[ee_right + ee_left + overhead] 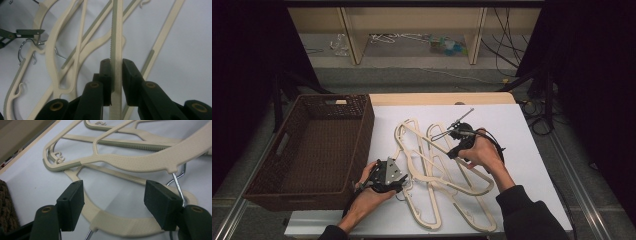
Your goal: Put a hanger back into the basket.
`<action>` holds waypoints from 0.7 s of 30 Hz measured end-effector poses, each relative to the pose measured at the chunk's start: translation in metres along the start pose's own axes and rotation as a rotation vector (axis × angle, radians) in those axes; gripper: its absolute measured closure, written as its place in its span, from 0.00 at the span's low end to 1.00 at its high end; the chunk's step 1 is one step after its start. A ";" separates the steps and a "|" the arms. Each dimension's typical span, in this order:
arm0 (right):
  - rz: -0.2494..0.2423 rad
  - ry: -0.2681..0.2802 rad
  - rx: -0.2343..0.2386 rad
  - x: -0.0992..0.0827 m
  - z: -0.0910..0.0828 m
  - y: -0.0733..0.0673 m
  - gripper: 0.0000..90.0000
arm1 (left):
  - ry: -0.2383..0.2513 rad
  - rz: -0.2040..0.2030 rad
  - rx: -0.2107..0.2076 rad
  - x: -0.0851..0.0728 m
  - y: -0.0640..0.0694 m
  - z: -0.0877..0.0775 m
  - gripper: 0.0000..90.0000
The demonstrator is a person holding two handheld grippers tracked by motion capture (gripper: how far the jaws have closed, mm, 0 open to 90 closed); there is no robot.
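Several cream plastic hangers lie tangled on the white sheet. My right gripper reaches into the pile from the right. In the right gripper view it is shut on one hanger's ridged bar, which runs straight up between the pads. My left gripper sits at the pile's left side. Its jaws stand open over the curved neck of a hanger, without touching it. A metal hook passes close to one pad. The left gripper's jaw also shows in the right gripper view.
A dark brown wicker basket stands at the left, its wall right beside my left hand. The wooden table edge runs along the back. Beyond it are shelf legs and cables on the floor.
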State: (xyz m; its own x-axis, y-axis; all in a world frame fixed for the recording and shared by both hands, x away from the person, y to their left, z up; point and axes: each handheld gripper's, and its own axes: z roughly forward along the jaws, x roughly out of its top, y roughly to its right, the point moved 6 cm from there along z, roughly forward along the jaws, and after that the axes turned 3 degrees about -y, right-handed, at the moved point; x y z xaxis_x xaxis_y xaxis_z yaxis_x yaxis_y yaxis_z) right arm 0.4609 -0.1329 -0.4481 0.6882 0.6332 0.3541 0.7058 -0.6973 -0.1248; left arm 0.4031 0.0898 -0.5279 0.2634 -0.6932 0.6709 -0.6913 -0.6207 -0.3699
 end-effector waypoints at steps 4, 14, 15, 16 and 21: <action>-0.002 -0.004 -0.008 0.003 -0.003 -0.002 0.88 | 0.001 0.017 0.023 0.001 0.002 0.007 0.37; -0.011 -0.003 -0.007 0.005 -0.004 -0.002 0.88 | 0.026 0.054 0.032 0.007 0.002 0.014 0.36; -0.014 -0.002 -0.005 0.005 -0.004 -0.002 0.88 | 0.039 0.089 0.040 0.009 0.004 0.016 0.36; -0.017 -0.002 -0.004 0.005 -0.004 -0.001 0.88 | 0.039 0.089 0.040 0.009 0.004 0.016 0.37; -0.036 -0.003 -0.010 0.005 -0.003 0.002 0.88 | 0.071 0.204 0.177 0.017 -0.007 0.012 0.35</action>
State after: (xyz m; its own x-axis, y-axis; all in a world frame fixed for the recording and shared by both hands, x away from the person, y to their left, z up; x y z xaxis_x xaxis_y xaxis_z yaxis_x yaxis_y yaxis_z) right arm 0.4655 -0.1319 -0.4435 0.6631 0.6590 0.3549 0.7284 -0.6773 -0.1032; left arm 0.4206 0.0773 -0.5218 0.0782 -0.7868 0.6122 -0.5956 -0.5293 -0.6042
